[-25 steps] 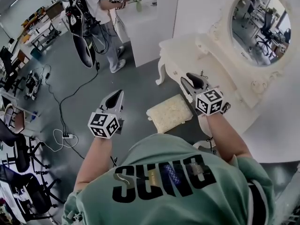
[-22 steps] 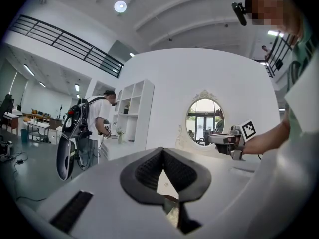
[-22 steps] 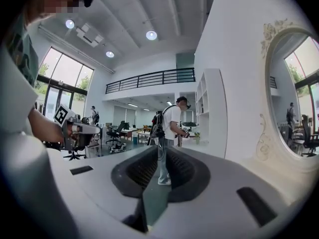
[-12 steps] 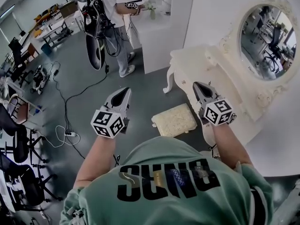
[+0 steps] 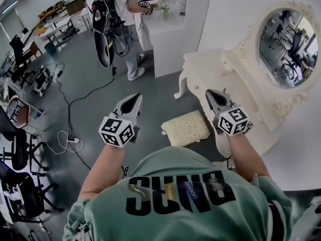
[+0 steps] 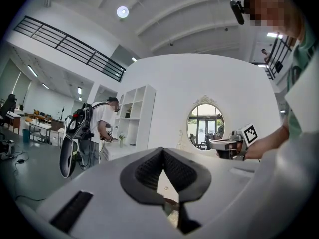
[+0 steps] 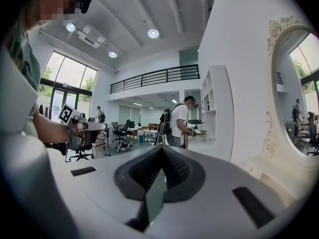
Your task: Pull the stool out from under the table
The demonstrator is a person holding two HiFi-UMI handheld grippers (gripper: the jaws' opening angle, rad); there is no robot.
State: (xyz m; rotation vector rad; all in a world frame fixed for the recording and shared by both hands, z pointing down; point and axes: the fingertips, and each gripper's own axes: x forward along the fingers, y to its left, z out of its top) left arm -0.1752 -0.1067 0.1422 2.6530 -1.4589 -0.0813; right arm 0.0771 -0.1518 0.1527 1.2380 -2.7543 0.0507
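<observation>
1 stool (image 5: 184, 128) stands on the floor, below and between the jaws of 2 grippers. The left gripper (image 5: 134, 97) and right gripper (image 5: 210, 92) both have their jaws closed, empty. 1 bench (image 5: 210, 67) is beside the right jaws. The head view shows the whole stool; each gripper view shows the opposite gripper.

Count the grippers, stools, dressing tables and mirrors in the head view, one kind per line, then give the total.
Grippers: 2, left gripper and right gripper
Stool: 1
Dressing table: 1
Mirror: 1
Total: 5
</observation>
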